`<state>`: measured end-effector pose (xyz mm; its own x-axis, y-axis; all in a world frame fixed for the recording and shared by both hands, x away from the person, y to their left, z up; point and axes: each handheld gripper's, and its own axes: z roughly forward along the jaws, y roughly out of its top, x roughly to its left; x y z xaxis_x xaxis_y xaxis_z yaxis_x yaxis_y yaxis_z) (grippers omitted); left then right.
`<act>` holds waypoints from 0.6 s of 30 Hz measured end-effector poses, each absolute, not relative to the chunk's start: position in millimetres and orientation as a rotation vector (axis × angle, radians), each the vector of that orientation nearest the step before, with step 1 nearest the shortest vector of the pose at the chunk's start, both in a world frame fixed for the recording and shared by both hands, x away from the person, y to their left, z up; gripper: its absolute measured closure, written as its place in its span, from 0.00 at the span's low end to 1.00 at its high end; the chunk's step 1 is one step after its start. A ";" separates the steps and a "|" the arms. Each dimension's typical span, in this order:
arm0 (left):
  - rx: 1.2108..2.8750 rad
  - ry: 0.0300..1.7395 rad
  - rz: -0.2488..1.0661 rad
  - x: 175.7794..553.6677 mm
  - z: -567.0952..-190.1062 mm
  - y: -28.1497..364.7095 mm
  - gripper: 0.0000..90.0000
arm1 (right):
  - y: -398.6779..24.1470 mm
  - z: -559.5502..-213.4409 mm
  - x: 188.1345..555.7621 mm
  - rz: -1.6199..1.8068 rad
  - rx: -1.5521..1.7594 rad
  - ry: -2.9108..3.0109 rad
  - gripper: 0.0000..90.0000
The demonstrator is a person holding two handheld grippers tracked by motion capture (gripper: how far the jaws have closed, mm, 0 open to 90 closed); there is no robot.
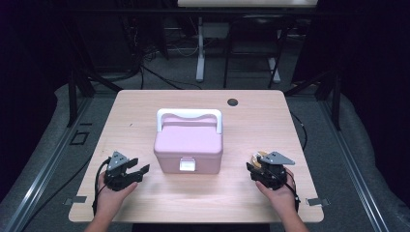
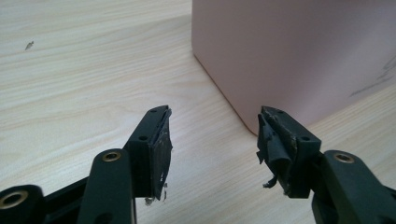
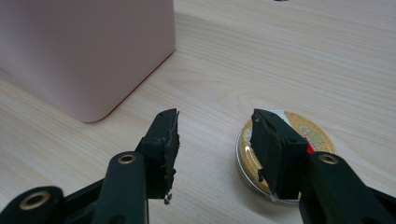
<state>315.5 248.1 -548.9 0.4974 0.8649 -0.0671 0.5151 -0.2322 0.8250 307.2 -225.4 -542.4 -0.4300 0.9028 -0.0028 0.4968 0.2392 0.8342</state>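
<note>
High view: I see the pink box [image 1: 188, 147] mid-table, lid latched, white handle [image 1: 189, 116] up. Left gripper [image 1: 140, 169] sits just beside its left side — jaws apart, empty. Right gripper [image 3: 215, 140] also gapes, holding nothing — a round gold tin [image 3: 299, 135] lies under one jaw.

Two handheld black grippers, bare forearms, no sleeves

The left gripper [image 1: 138, 170] and right gripper [image 1: 256, 168] are both matte black with a grey three-cornered plate on top and a black cable trailing off the back. Brass-ringed screw holes dot the jaw arms, and the left one's rubber pads [image 2: 161, 154] look pretty frayed and torn at the edges.
</note>
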 end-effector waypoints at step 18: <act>1.912 1.145 0.496 316.4 -549.4 248.1 0.54 | -222.3 -542.9 305.8 1.096 1.269 2.048 0.57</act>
<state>316.4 248.1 -549.4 0.5062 0.8588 -0.0785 0.5301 -0.2381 0.8138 305.8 -222.3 -542.9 -0.4480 0.8940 0.0060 0.5006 0.2453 0.8302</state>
